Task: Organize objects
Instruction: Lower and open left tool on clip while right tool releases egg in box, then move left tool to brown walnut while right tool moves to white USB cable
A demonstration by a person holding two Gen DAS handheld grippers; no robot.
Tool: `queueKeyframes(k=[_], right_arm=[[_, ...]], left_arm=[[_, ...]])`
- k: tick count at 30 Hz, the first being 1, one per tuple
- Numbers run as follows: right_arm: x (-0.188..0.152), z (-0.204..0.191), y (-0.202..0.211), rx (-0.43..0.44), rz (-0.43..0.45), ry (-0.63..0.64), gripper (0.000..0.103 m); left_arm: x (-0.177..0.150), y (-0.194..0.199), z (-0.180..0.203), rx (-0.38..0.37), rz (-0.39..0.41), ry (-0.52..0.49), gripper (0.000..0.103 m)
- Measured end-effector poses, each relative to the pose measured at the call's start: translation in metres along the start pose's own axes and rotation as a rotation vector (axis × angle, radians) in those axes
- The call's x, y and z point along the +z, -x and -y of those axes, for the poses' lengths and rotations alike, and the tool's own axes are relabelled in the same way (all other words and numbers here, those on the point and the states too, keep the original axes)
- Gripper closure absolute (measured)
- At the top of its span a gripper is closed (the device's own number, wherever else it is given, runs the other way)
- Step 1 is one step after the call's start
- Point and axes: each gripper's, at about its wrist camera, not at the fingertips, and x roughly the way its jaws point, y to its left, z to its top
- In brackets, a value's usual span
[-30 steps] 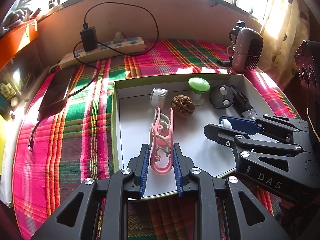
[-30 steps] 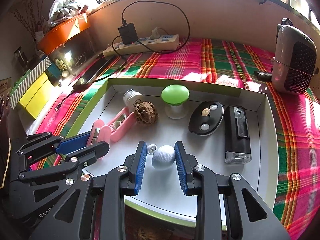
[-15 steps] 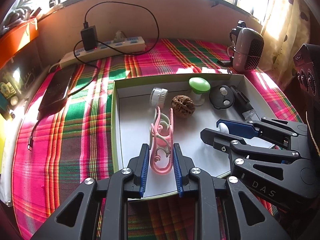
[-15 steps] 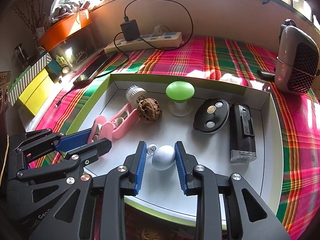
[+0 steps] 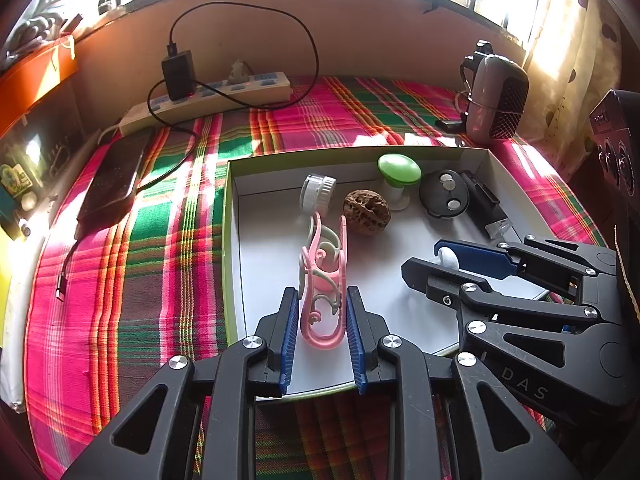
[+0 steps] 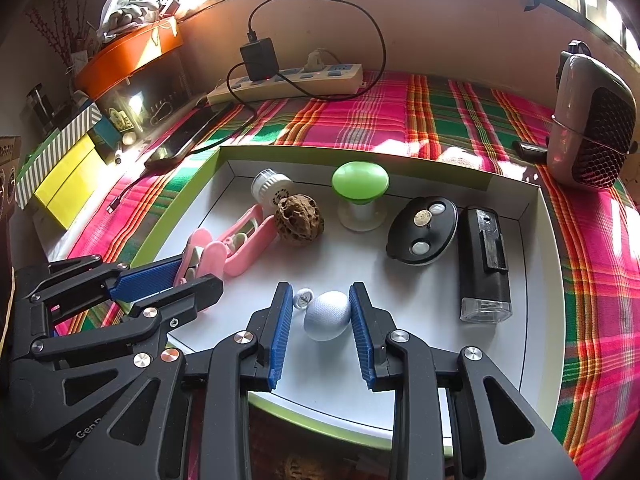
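In the white tray (image 5: pixel 400 320), we see the left gripper (image 5: pixel 322 320) with fingers clamped on a pink clip (image 5: pixel 324 276). The right gripper (image 6: pixel 318 314) has its fingers closed around a small white ball (image 6: pixel 326 314), beside a walnut (image 6: pixel 298 220).

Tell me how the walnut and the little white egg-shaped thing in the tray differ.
The walnut is brown and deeply wrinkled; the white egg-shaped object is pale with a fine, even texture. The walnut looks larger. The walnut lies free near the tray's back wall, beside the pink clip; the egg sits at the front, between the right gripper's blue pads. Both are rounded and rest on the white tray floor.
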Motion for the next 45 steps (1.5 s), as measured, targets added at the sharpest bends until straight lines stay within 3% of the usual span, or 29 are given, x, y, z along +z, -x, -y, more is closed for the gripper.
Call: queueKeyframes(k=[5,9,19,36,45], right_arm=[[0.0,0.0,0.0,-0.009,0.0,-0.004,0.072],[-0.001,0.001,0.001,-0.013,0.001,-0.011,0.063],[-0.002,0.005,0.008,-0.024,0.014,-0.033,0.058],[-0.015,0.002,0.051,-0.055,0.084,-0.054,0.057],[-0.039,0.012,0.083,-0.102,0.122,-0.079,0.057]], left_arm=[[0.0,0.0,0.0,-0.001,0.0,0.001,0.081],[0.0,0.001,0.0,-0.001,0.0,0.001,0.081],[-0.003,0.005,0.0,0.002,0.001,-0.004,0.074],[-0.014,0.045,0.005,0.006,0.061,0.012,0.073],[-0.028,0.067,0.012,-0.024,0.087,0.018,0.073]])
